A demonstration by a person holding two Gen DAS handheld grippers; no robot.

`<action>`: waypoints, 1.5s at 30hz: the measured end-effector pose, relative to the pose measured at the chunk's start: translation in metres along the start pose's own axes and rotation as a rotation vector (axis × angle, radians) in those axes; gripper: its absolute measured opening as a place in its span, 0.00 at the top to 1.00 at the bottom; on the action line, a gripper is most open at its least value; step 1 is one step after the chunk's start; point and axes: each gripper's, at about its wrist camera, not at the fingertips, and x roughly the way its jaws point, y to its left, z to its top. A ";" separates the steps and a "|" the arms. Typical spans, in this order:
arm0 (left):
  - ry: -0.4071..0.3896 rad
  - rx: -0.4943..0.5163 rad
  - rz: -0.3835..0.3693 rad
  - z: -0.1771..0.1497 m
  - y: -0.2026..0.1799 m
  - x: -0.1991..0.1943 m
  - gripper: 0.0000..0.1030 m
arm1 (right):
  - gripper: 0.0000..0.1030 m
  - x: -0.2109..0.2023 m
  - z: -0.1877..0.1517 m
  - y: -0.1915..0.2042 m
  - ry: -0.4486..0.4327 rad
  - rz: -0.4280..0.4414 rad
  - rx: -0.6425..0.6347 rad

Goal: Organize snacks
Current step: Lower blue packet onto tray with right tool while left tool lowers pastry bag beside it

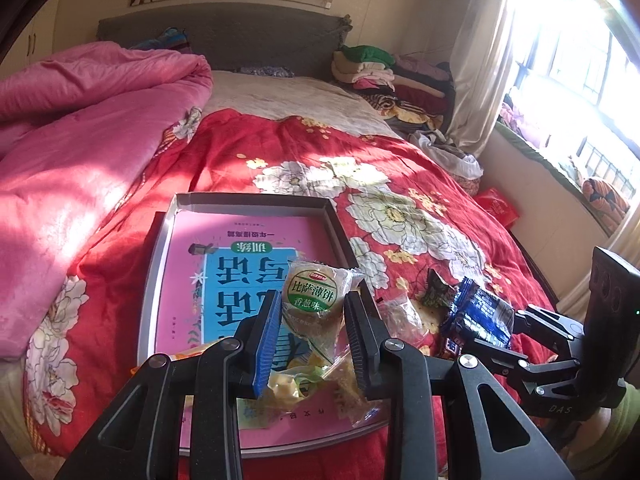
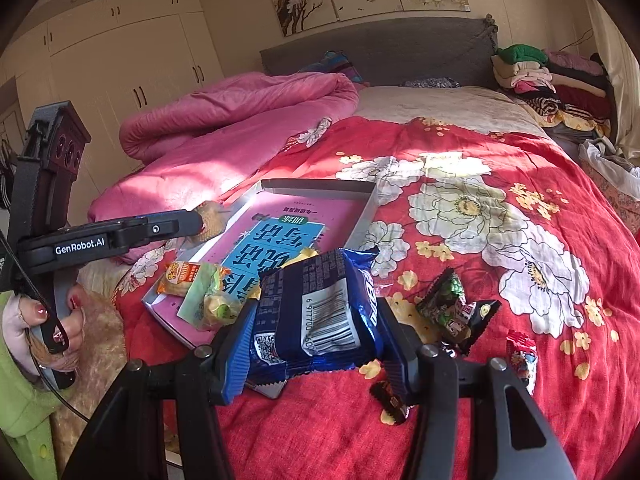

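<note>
Sunlit red floral bedspread [image 2: 460, 152] carries a shallow box lid [image 1: 256, 200], its near edge hidden behind the left gripper [image 1: 312, 320], which pinches a clear-wrapped cracker pack [image 1: 316, 300]. Right gripper [image 2: 316, 320] clamps a blue biscuit pack [image 2: 320, 308]; loose sweets [image 2: 452, 308] lie right, partly cut off.

Bed [image 2: 460, 152]: red floral quilt [image 2: 520, 280], tray [image 2: 366, 210], loose snacks [image 2: 452, 304].

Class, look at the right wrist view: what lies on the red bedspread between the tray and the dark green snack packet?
In the right wrist view, the blue biscuit packet, clamped in the right gripper, sits between the tray and the dark green snack packet.
</note>
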 end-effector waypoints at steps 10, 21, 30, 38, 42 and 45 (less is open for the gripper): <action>0.028 -0.110 0.036 -0.013 0.045 -0.011 0.68 | 0.46 0.016 0.001 0.026 0.020 0.037 -0.068; 0.076 -0.144 0.076 -0.027 0.057 -0.007 0.68 | 0.46 0.036 -0.001 0.056 0.055 0.080 -0.162; 0.173 -0.130 0.142 -0.040 0.052 0.015 0.68 | 0.46 0.047 -0.003 0.066 0.074 0.074 -0.214; 0.227 -0.100 0.162 -0.048 0.044 0.028 0.68 | 0.46 0.053 -0.002 0.067 0.082 0.068 -0.230; 0.240 -0.100 0.165 -0.049 0.043 0.031 0.68 | 0.46 0.059 -0.001 0.071 0.092 0.073 -0.251; 0.248 -0.101 0.171 -0.051 0.043 0.033 0.68 | 0.46 0.067 -0.003 0.078 0.107 0.075 -0.287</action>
